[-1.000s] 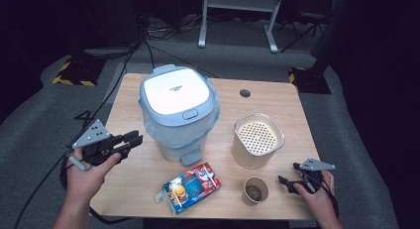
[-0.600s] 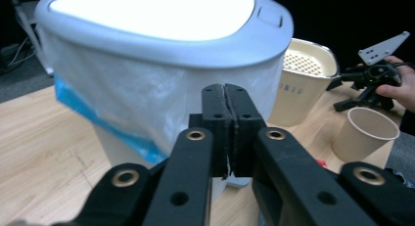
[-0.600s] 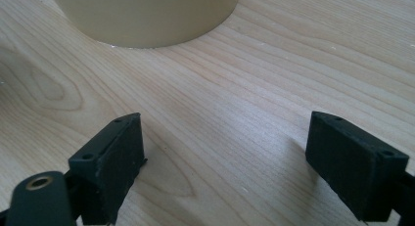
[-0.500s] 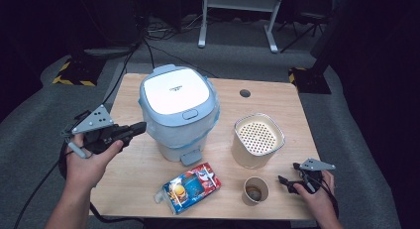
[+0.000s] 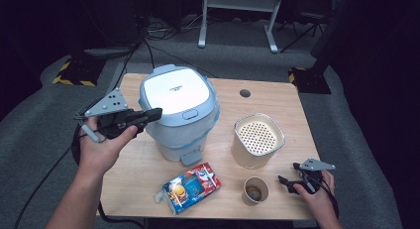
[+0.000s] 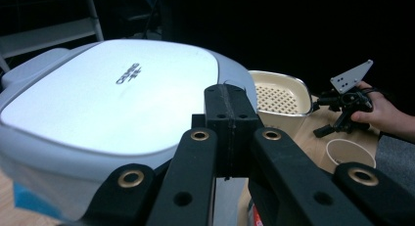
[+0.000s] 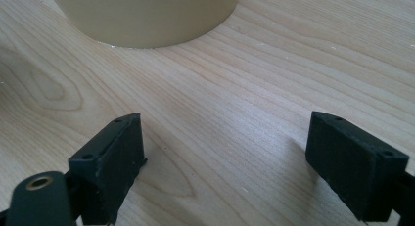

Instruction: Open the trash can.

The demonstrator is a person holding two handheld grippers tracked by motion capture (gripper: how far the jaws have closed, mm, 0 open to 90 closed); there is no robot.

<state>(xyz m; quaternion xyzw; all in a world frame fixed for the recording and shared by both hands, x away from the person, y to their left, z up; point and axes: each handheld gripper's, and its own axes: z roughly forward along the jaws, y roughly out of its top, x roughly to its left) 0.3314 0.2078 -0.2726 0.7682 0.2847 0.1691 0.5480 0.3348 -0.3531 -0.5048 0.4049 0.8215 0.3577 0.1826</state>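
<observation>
Hovering at the left edge of the pale blue cooker (image 5: 179,115) at mid-table, left gripper (image 5: 153,113) had jaws pressed together, right gripper (image 5: 283,182) rested at the near right corner, jaws spread wide, beside the paper cup (image 5: 255,190).

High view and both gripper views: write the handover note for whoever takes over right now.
Left claw: shut, empty, tips at the left edge of the cooker lid.
Right claw: open, empty, low over the table, right of the paper cup.
Cooker: lid closed. Perforated cream container to its right, snack packet in front.
Done: nothing visibly opened.
Left: probably opening the lid.
</observation>
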